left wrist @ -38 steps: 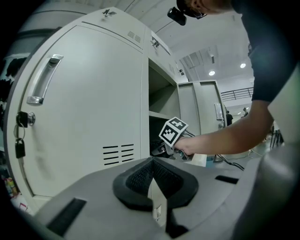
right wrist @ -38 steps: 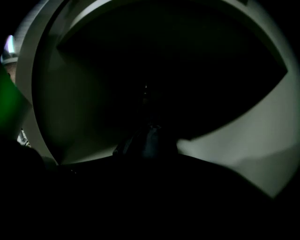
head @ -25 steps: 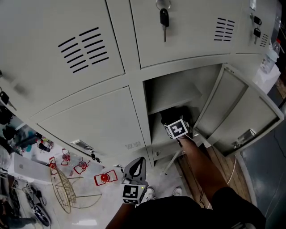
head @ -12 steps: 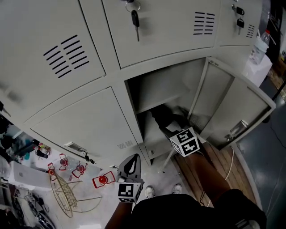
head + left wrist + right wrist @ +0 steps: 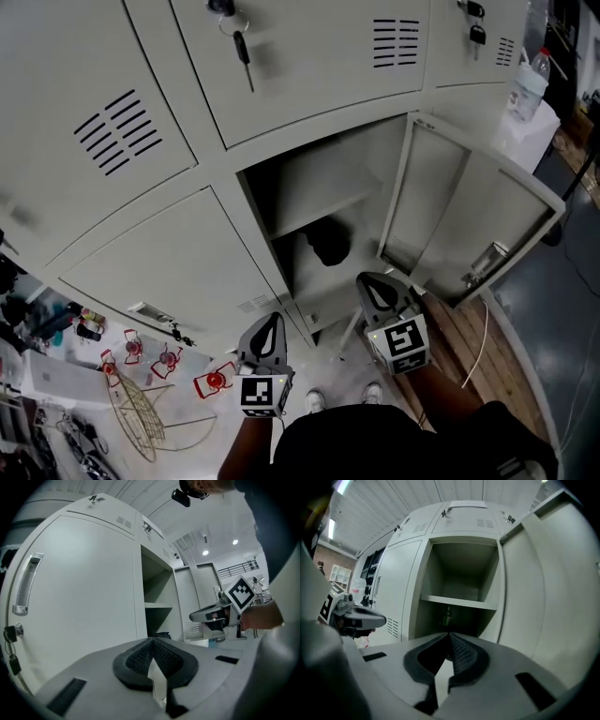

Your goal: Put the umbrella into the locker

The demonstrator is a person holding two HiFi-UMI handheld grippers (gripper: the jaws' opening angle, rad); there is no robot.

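No readable text or numbers anywhere; perhaps print on the bottle, too small.

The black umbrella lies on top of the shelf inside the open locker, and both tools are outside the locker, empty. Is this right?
Not fully. The head view shows the black umbrella below the shelf, in the lower part of the open locker, not on top of it. The rest holds: the left tool and the right tool are outside the locker, empty.
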